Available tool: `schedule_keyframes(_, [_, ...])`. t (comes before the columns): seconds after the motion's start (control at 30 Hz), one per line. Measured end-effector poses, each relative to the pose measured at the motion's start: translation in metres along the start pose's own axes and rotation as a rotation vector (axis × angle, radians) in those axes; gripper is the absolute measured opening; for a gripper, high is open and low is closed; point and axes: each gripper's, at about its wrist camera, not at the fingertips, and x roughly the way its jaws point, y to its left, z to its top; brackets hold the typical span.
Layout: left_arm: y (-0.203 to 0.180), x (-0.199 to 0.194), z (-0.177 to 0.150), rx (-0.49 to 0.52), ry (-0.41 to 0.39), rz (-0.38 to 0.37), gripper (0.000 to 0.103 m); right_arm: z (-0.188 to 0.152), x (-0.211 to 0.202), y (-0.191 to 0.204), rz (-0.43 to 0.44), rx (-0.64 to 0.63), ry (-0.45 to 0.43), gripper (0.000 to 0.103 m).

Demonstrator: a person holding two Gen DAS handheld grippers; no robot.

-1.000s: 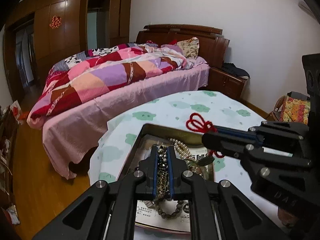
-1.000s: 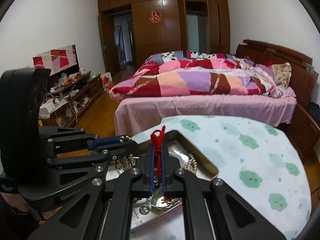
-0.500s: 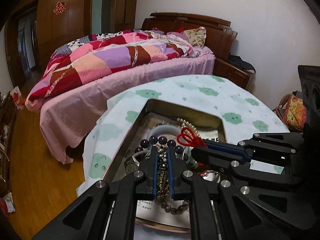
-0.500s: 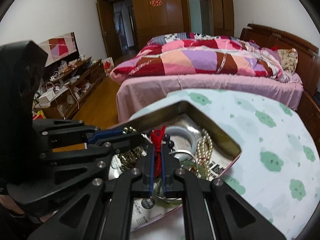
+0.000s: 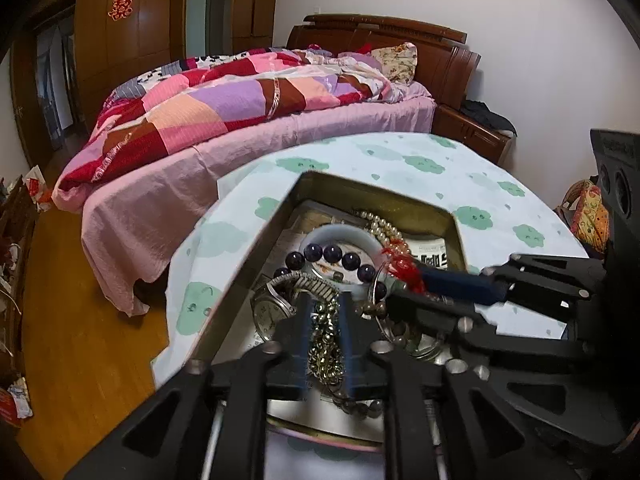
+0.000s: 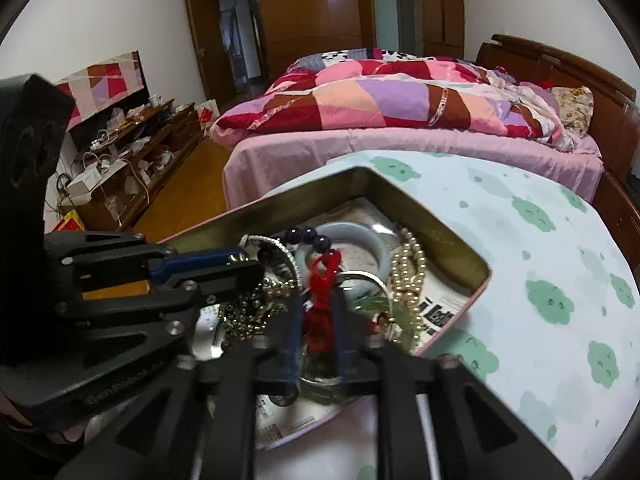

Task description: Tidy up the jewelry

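Left hand-held gripper (image 5: 325, 320) clamped gold bead chain (image 5: 325, 344); right hand-held gripper (image 6: 317, 320) clamped red cord (image 6: 320, 304) over open tin (image 6: 440, 232); cord's lower end blurred

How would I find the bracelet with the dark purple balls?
Look at the table with the green cloud cloth, then into the open metal tin on it. The purple bracelet curves over a pale bangle; its beads are big, round and dark, unlike the small cream pearls beside it.

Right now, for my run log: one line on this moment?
left tool shut on chain | right tool shut on red cord | both over tin
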Motion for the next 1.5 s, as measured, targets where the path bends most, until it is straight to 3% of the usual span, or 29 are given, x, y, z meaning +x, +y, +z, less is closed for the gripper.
schedule_keyframes(0.07, [0.002, -0.010, 0.003, -0.008, -0.027, 0.012, 0.037, 0.001, -0.007, -0.004, -0.015, 0.022, -0.017, 0.047])
schedule_keyframes(0.17, [0.006, -0.029, 0.007, -0.027, -0.076, 0.009, 0.059, 0.002, -0.025, -0.009, -0.030, 0.047, -0.047, 0.053])
schedule_keyframes(0.27, [0.006, -0.050, 0.011, -0.035, -0.133, 0.011, 0.067, 0.003, -0.038, -0.007, -0.066, 0.053, -0.070, 0.059])
schedule_keyframes(0.37, [0.004, -0.059, 0.014, -0.026, -0.154, 0.027, 0.068, 0.004, -0.051, -0.005, -0.076, 0.064, -0.098, 0.064])
schedule_keyframes(0.73, [0.007, -0.083, 0.016, -0.044, -0.196, 0.035, 0.068, 0.006, -0.068, 0.002, -0.105, 0.060, -0.147, 0.067])
schedule_keyframes(1.5, [0.008, -0.087, 0.017, -0.053, -0.200, 0.044, 0.068, 0.002, -0.078, 0.003, -0.107, 0.066, -0.174, 0.070])
